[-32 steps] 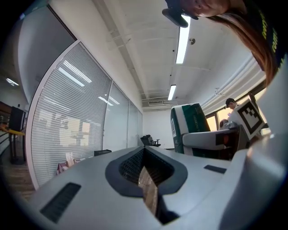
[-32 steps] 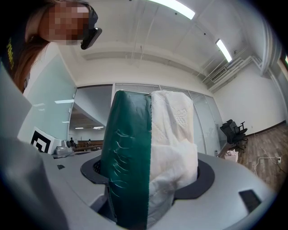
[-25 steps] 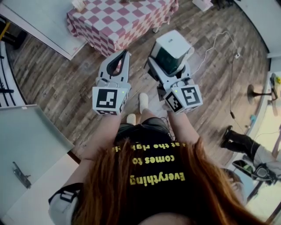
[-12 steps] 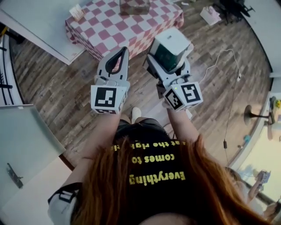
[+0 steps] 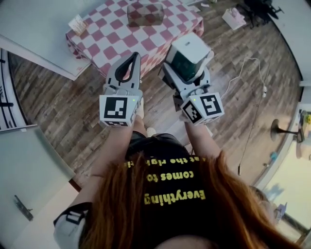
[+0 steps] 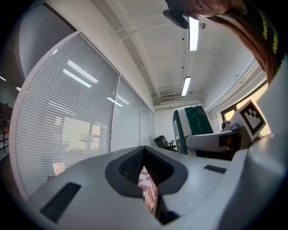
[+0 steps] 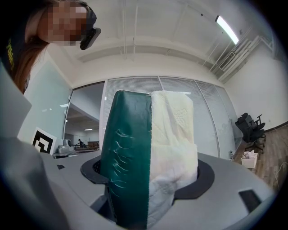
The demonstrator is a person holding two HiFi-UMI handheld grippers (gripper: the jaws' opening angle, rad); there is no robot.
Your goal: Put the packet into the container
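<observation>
Left tool (image 5: 132,57): jaws pressed together at the tips, with nothing pinched. The hollow behind the tips shows only a sliver of red-and-white checked cloth (image 6: 147,188).

Right tool (image 5: 188,77): jaws spread to the packet's width and clamped on its near end, one jaw on each side.

Packet (image 5: 187,50): half dark green, half white (the white side looks soft, like tissue). It is held in the air above the wooden floor (image 5: 68,102), near the table's closest corner and not touching it.

Packet axis: the long axis runs along the right tool's jaws, with the free end pointing away from the person toward the table. In the right gripper view the green half is on the left and the white half on the right.

Container (image 5: 145,13): a translucent box standing on the checked table (image 5: 104,36), beyond the packet and well apart from it.

Hard to make out: the packet's gripped end is sunk in the dark hollow between the jaws. In the head view the packet covers the right tool's fingertips. What the container holds cannot be told. A small item (image 5: 77,24) at the table's far left corner is too small to name.
</observation>
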